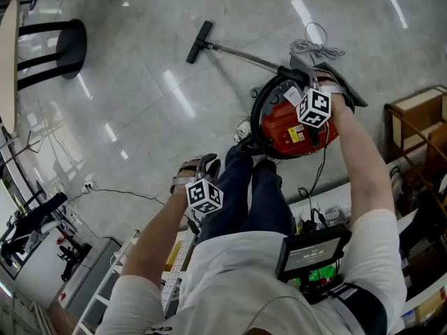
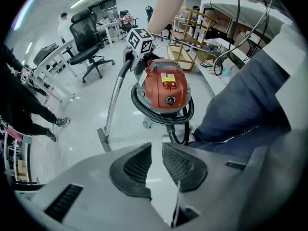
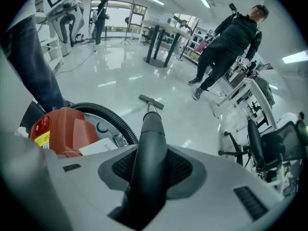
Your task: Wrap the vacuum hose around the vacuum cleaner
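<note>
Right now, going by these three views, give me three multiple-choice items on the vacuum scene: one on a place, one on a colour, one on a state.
1. Where does the black hose lie?
A. looped around the vacuum body
B. stretched out in one straight line
C. hung on a wall hook

2. What colour is the vacuum body?
A. blue
B. red
C. yellow

3. What is between the jaws of the right gripper?
A. nothing
B. a cloth
C. the black wand handle

Answers:
1 A: the left gripper view shows the hose ringing the body.
2 B: both gripper views show a red shell.
3 C: in the right gripper view the jaws close on the handle's sides.
</note>
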`<state>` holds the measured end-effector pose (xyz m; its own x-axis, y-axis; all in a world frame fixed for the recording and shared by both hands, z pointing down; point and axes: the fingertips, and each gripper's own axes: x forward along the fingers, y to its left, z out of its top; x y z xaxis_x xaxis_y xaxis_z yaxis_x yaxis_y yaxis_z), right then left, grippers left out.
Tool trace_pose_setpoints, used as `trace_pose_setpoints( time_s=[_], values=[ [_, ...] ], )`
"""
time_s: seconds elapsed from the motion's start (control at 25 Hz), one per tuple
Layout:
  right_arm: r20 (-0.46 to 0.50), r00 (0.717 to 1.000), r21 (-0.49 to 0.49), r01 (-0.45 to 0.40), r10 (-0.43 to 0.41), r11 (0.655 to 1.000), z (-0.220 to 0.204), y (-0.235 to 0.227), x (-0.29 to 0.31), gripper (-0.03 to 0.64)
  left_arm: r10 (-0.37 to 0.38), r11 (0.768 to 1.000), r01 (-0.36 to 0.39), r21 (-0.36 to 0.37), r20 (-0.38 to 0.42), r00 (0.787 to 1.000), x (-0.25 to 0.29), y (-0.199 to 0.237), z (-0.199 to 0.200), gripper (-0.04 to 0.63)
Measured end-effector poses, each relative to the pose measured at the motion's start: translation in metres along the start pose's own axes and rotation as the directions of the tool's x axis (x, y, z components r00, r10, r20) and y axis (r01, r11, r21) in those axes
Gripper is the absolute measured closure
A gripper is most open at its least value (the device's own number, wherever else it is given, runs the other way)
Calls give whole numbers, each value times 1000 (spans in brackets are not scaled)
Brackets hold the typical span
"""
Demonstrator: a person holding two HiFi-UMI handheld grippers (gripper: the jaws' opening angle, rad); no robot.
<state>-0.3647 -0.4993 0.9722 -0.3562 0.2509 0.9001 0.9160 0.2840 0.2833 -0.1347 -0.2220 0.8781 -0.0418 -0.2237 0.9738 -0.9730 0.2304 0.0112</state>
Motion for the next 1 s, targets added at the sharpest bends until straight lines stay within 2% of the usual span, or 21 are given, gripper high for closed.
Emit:
trace_pose_setpoints(
  time_s=[0.28, 0.4, 0.6, 0.76, 1.0],
  values=[
    [-67, 998, 20, 9, -8, 1000, -3, 1, 6, 465, 6, 1000, -6, -19, 4, 1000, 1, -1, -1, 525],
    [-80, 996, -1, 29, -29, 1000, -4, -4, 2, 459, 18, 1000, -18, -21, 10, 1000, 0, 3, 3, 525],
    [-53, 996, -13, 75, -76, 997, 4, -17, -16, 433, 35, 999, -34, -32, 24, 999, -4, 7, 12, 525],
    [-33, 995, 26, 98, -97, 995, 1, -16, -39, 434, 33, 999, -32, -28, 39, 999, -11, -4, 24, 525],
    [16, 986, 91, 165, -167, 982, 6, -25, -96, 434, 101, 994, -95, -62, 111, 989, -30, 10, 57, 525]
  ],
)
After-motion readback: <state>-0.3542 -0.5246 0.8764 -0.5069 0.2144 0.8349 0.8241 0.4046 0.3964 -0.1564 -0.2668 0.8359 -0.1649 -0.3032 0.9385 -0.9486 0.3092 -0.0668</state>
